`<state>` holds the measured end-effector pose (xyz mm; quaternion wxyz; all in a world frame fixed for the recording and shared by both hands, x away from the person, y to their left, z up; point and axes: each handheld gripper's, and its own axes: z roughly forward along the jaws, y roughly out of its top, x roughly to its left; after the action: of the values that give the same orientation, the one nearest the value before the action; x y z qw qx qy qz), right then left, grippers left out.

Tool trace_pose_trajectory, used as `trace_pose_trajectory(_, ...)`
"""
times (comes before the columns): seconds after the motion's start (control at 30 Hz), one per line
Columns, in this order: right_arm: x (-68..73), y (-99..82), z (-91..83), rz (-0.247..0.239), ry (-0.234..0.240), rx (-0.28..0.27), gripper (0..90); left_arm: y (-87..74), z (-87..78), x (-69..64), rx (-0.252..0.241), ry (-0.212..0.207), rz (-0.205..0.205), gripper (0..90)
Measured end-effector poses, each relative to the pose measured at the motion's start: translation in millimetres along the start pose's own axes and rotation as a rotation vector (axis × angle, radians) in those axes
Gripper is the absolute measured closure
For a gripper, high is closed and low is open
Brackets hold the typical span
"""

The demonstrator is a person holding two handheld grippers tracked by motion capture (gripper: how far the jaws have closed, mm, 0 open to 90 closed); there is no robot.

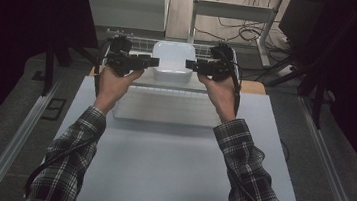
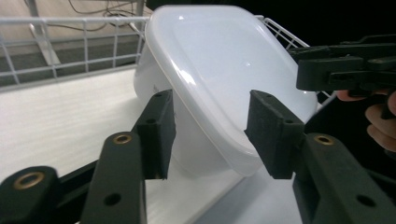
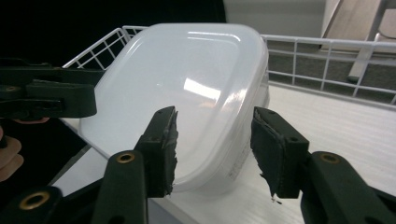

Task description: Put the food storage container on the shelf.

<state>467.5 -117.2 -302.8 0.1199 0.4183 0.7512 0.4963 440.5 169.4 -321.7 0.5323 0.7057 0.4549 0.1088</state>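
A white plastic container (image 1: pixel 173 60) with its lid on stands at the far end of a white slatted tray (image 1: pixel 166 106). My left gripper (image 1: pixel 155 62) is at its left side and my right gripper (image 1: pixel 189 64) at its right, both pointing inward. In the left gripper view the container (image 2: pixel 224 70) has its near edge between the open jaws of the left gripper (image 2: pixel 210 135), with gaps beside both pads. The right gripper view shows the container (image 3: pixel 187 84) the same way, its edge between the open jaws of the right gripper (image 3: pixel 215 144), untouched.
A low white wire fence (image 2: pixel 70 46) runs behind the container (image 3: pixel 327 56). The tray lies on a pale grey table (image 1: pixel 169 170). Each gripper view also catches the opposite gripper (image 2: pixel 345 65) (image 3: pixel 46 95) across the container. Desk legs and cables lie on the floor beyond (image 1: pixel 244 32).
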Motion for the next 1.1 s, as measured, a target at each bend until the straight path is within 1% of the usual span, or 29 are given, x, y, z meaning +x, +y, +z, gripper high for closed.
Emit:
trace_pose_trajectory(0.03, -0.4, 0.8, 2.0, 0.003, -0.015, -0.009, 47.7, 1.4, 2.3, 1.3, -0.011, 0.023, 0.014, 48.3)
trace_pose_trajectory(0.07, -0.4, 0.8, 2.0, 0.003, -0.015, -0.009, 47.7, 1.4, 2.3, 1.3, -0.011, 0.023, 0.014, 47.3)
trace_pose_trajectory(0.1, -0.5, 1.3, 3.1, 0.005, -0.024, -0.014, 46.8, 2.1, 3.6, 2.0, -0.016, 0.036, 0.024, 47.3)
trace_pose_trajectory(0.17, -1.5, 2.5, 5.3, 0.000, -0.049, -0.021, 44.3, 3.1, 6.6, 3.2, -0.028, 0.058, 0.037, 44.5)
trace_pose_trajectory(0.23, -3.6, 3.5, 8.4, 0.006, -0.060, -0.027, 39.8, 3.1, 9.8, 5.0, -0.038, 0.070, 0.046, 36.5)
trace_pose_trajectory(0.27, -4.2, 3.6, 9.0, 0.006, -0.064, -0.030, 38.4, 3.1, 9.8, 5.0, -0.038, 0.070, 0.046, 34.4)
trace_pose_trajectory(0.3, -4.5, 3.5, 9.2, 0.004, -0.067, -0.031, 37.0, 3.3, 9.6, 4.4, -0.040, 0.094, 0.073, 31.5)
trace_pose_trajectory(0.33, -4.5, 3.5, 9.2, 0.004, -0.067, -0.031, 37.0, 3.3, 9.6, 4.4, -0.040, 0.094, 0.073, 28.6)
trace_pose_trajectory(0.37, -4.6, 3.2, 9.2, -0.001, -0.069, -0.034, 35.3, 3.4, 9.1, 4.1, -0.039, 0.101, 0.081, 28.6)
trace_pose_trajectory(0.4, -4.6, 2.6, 8.4, -0.018, -0.064, -0.034, 29.7, 3.6, 7.0, 5.6, -0.034, 0.094, 0.094, 24.1)
trace_pose_trajectory(0.43, -4.7, 2.0, 7.9, -0.026, -0.058, -0.036, 26.8, 3.2, 5.6, 6.5, -0.038, 0.082, 0.096, 20.9)
trace_pose_trajectory(0.47, -4.7, 2.0, 7.9, -0.026, -0.058, -0.036, 26.8, 3.2, 5.6, 6.5, -0.038, 0.082, 0.096, 19.4)
trace_pose_trajectory(0.5, -4.9, 1.4, 7.2, -0.027, -0.046, -0.039, 24.1, 2.5, 4.7, 6.9, -0.040, 0.072, 0.093, 19.4)
trace_pose_trajectory(0.53, -5.2, 0.7, 7.0, -0.025, -0.036, -0.039, 20.9, 1.9, 3.7, 7.4, -0.031, 0.065, 0.100, 18.1)
trace_pose_trajectory(0.6, -6.0, -1.5, 6.2, -0.021, -0.007, -0.033, 15.2, -0.6, 1.6, 6.8, -0.031, 0.048, 0.125, 14.0)
trace_pose_trajectory(0.63, -6.0, -4.8, 4.4, -0.029, 0.012, -0.044, 12.2, -2.1, 0.0, 6.5, -0.033, 0.038, 0.131, 10.9)
trace_pose_trajectory(0.67, -6.0, -4.8, 4.4, -0.029, 0.012, -0.044, 12.2, -3.3, -1.6, 6.7, -0.037, 0.022, 0.135, 10.9)
trace_pose_trajectory(0.7, -5.7, -8.1, 2.6, -0.037, 0.029, -0.050, 9.5, -4.6, -3.2, 6.8, -0.042, 0.007, 0.135, 8.4)
trace_pose_trajectory(0.77, -5.4, -9.8, 1.9, -0.042, 0.035, -0.052, 8.7, -6.4, -5.4, 7.6, -0.049, -0.030, 0.139, 7.0)
trace_pose_trajectory(0.8, -5.1, -11.4, 1.3, -0.053, 0.038, -0.053, 7.9, -7.4, -6.0, 7.7, -0.045, -0.052, 0.137, 5.2)
trace_pose_trajectory(0.83, -4.7, -12.8, 0.7, -0.063, 0.039, -0.051, 7.3, -8.3, -6.8, 7.6, -0.043, -0.063, 0.146, 3.9)
trace_pose_trajectory(0.93, -2.6, -17.0, -1.6, -0.087, 0.045, -0.045, 6.3, -11.4, -10.1, 5.8, -0.035, -0.073, 0.167, 3.0)
trace_pose_trajectory(0.97, -1.1, -19.5, -3.5, -0.102, 0.046, -0.044, 5.7, -12.5, -11.3, 5.4, -0.035, -0.075, 0.168, 2.0)
trace_pose_trajectory(1.1, 0.9, -23.2, -6.6, -0.121, 0.049, -0.043, 5.0, -17.0, -15.7, 3.7, -0.026, -0.075, 0.167, 0.1)
